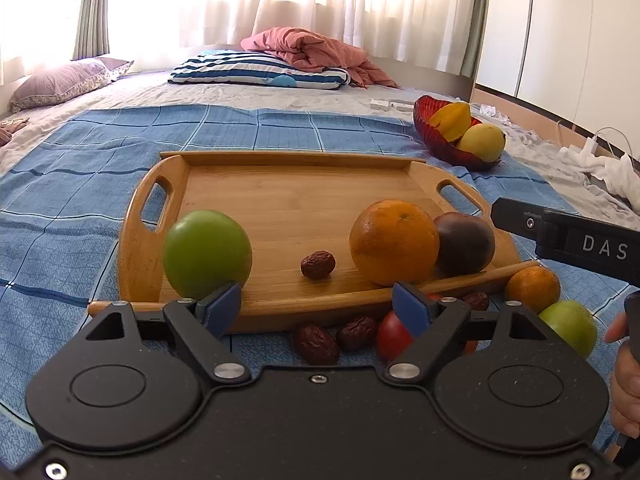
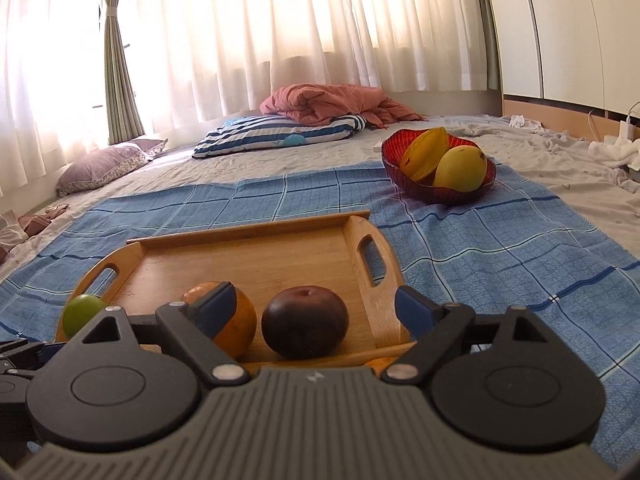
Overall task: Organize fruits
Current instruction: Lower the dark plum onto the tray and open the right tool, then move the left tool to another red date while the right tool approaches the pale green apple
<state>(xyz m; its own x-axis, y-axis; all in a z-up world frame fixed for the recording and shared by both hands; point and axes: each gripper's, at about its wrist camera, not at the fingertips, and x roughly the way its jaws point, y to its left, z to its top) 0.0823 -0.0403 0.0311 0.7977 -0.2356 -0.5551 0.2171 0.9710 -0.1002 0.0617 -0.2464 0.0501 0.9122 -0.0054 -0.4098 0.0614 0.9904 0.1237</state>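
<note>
Both tools open and empty above the near edge of the tray

Left tool (image 1: 318, 306) spreads its jaws wide with nothing between them, and the right tool (image 2: 314, 312) is just as wide, the plum (image 2: 305, 322) sitting beyond its gap, unpressed. On the tray (image 1: 280, 184) sit a green apple (image 1: 207, 254), a date (image 1: 318, 265), an orange (image 1: 394, 242) and the plum, grouped along the near rim, probably because that is the easiest drop from here. More fruit waits on the blanket (image 1: 60, 240) just off the tray: dates (image 1: 316, 344), a red one (image 1: 394, 334), a mandarin (image 1: 532, 283), a second apple (image 1: 570, 326). The red bowl (image 2: 440, 194) with yellow fruit stands well apart, so the loose pile looks next
</note>
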